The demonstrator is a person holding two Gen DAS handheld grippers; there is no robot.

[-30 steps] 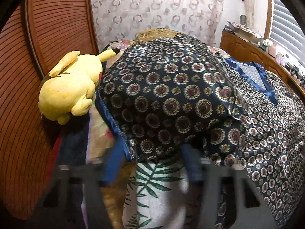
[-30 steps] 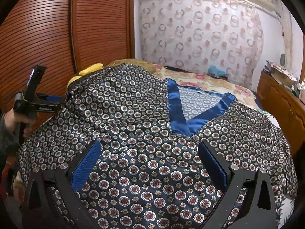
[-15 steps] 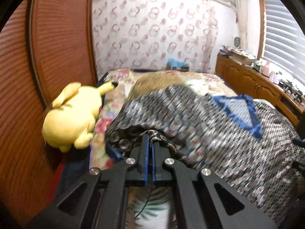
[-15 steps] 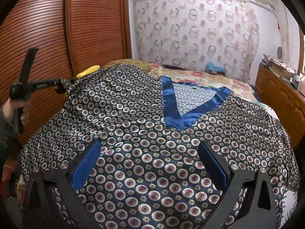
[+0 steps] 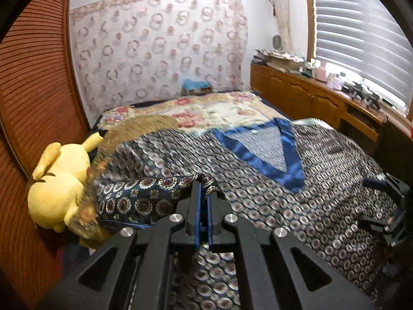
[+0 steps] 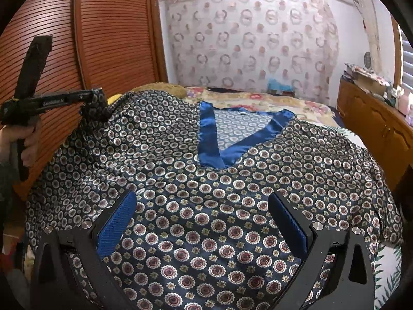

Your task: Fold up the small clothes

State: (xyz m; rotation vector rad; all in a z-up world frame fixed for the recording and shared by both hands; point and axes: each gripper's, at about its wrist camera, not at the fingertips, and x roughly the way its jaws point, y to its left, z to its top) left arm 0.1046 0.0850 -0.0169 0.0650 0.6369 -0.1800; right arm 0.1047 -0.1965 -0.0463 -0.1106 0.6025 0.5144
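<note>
A navy satin top [image 6: 206, 180] with a circle print and a blue V-neck band [image 6: 209, 139] lies spread over the bed; it also shows in the left wrist view [image 5: 296, 206]. My left gripper [image 5: 203, 193] is shut on the top's left edge, a fold of cloth [image 5: 155, 193] bunched over its tips. In the right wrist view the left gripper [image 6: 93, 98] holds that edge lifted at the far left. My right gripper [image 6: 204, 211] is open, its blue pads [image 6: 116, 222] spread just above the front of the top, holding nothing.
A yellow plush toy [image 5: 59, 180] lies at the bed's left edge against the slatted wooden wardrobe doors [image 6: 108, 38]. A floral bedspread [image 5: 206, 111] covers the far bed. A wooden cabinet [image 5: 309, 95] with clutter runs along the right wall. A leaf-print cloth [image 6: 387, 271] shows under the top.
My left gripper went from open to shut on the top's left edge and has lifted it. My right gripper has stayed open over the front of the top.
</note>
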